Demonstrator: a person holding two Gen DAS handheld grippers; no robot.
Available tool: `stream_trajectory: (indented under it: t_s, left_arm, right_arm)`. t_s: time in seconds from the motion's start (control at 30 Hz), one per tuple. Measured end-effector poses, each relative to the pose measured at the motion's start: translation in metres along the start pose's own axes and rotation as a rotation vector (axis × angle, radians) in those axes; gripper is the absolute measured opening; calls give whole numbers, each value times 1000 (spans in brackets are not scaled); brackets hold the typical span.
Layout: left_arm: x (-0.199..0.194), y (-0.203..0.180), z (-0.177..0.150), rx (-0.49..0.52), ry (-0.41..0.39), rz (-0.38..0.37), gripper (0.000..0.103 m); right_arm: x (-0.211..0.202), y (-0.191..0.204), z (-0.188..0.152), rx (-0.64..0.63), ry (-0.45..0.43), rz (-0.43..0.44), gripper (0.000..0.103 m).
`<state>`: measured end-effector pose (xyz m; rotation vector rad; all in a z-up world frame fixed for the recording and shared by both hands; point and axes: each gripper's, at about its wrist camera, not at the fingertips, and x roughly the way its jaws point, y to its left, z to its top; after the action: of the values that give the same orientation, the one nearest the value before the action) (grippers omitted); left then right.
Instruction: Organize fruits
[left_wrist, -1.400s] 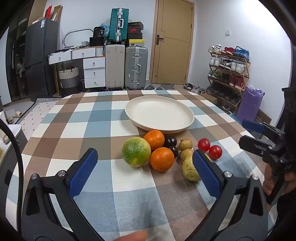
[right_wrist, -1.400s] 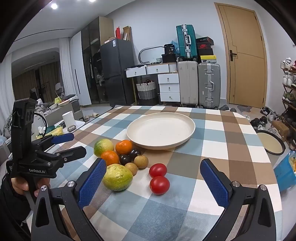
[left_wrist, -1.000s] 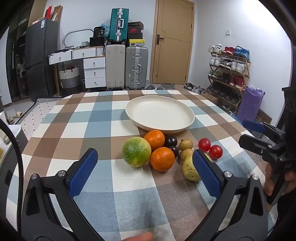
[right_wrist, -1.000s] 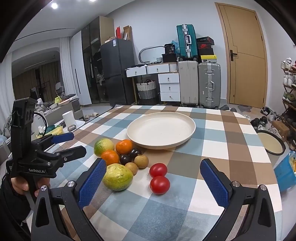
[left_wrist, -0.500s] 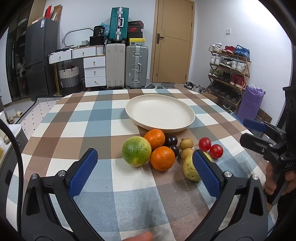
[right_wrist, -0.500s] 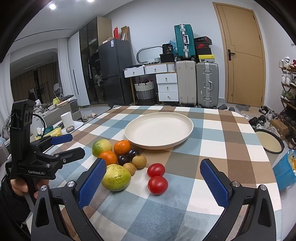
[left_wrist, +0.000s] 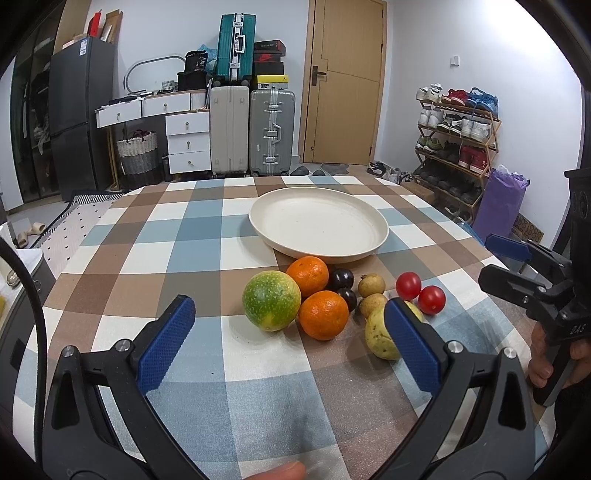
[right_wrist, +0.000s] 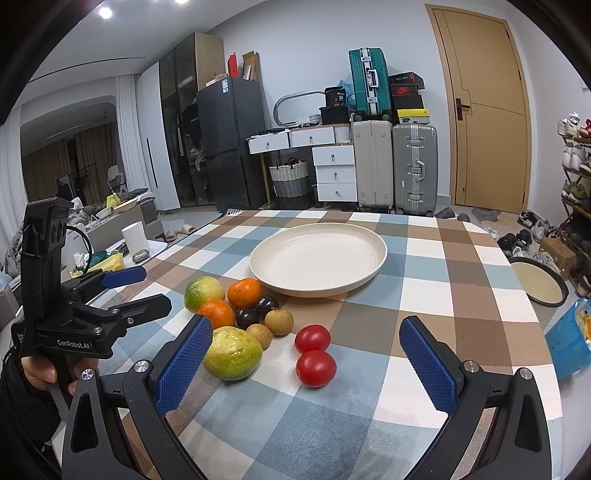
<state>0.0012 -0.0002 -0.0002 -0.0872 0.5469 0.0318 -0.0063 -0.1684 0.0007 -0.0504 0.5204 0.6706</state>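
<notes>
Fruit heap on checked tablecloth (left_wrist: 207, 236), just before empty cream plate (left_wrist: 319, 221).
Left gripper (left_wrist: 291, 332) and right gripper (right_wrist: 304, 354) spread wide, holding nothing; nearest, two tomatoes (right_wrist: 314, 354) and perhaps a guava (right_wrist: 232, 352).

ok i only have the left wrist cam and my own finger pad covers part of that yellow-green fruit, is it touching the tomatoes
observer: no, the right wrist view shows the yellow-green fruit whole, with a strip of bare cloth between it and the two tomatoes
operator: and whats the right gripper lined up on
observer: the right gripper is wide open and empty, and the tomatoes lie straight ahead between its fingers
operator: anything off the table edge on that side
observer: a blue bag shows just past the edge, and beyond it a round pan, lower than the tabletop
</notes>
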Motion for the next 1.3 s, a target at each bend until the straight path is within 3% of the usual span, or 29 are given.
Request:
stream_trajectory:
  t_s: [1.3]
  left_arm:
    - [2,-3,-5,7,5,1,102]
  right_arm:
    - [2,4,0,-15,0,3,103]
